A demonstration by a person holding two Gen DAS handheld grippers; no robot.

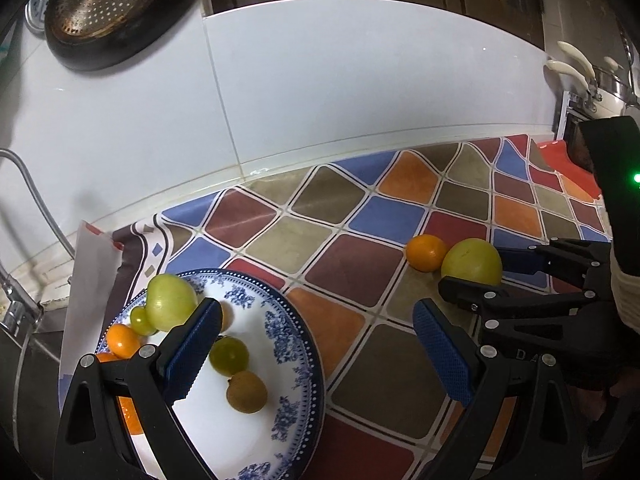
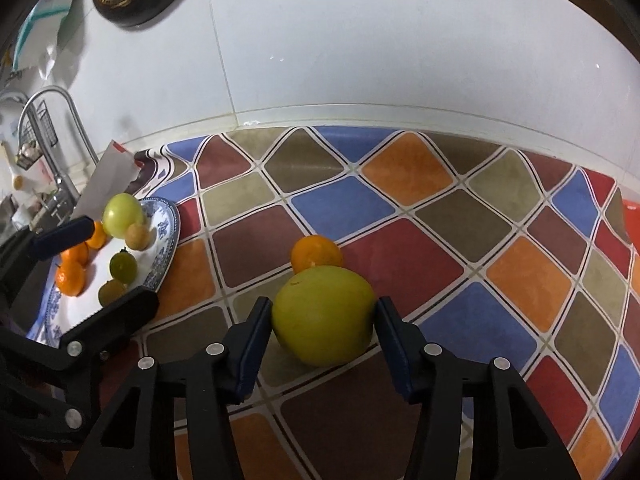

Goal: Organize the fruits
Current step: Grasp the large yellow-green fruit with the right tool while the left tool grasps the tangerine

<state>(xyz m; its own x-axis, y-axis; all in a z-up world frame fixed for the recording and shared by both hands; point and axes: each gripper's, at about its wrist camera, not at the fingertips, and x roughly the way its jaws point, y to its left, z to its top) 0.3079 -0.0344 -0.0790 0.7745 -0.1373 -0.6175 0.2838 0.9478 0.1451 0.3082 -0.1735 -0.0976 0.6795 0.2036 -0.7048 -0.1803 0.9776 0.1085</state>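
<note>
Where the patterned cloth [image 2: 360,204] covers the desk, a large yellow-green fruit [image 2: 324,314] sits between the two blue pads of the right hand-held gripper [image 2: 320,340]; both pads meet its sides, so this gripper is clenched on the fruit, which rests on the cloth. Just behind it, touching or nearly so, lies a small orange [image 2: 316,254]. Farther left stands a blue-and-white plate [image 1: 296,344] carrying a green apple-like fruit [image 1: 170,306], a darker green round fruit [image 1: 229,355], a brownish one [image 1: 247,392] and several small oranges [image 2: 71,278]. Over that plate hovers the left hand-held gripper [image 1: 316,354], released, its jaws spread wide with nothing between them. Behind the desk rises a white tiled wall [image 1: 320,92], where a perforated dark pan [image 1: 116,4] hangs at upper left.
</note>
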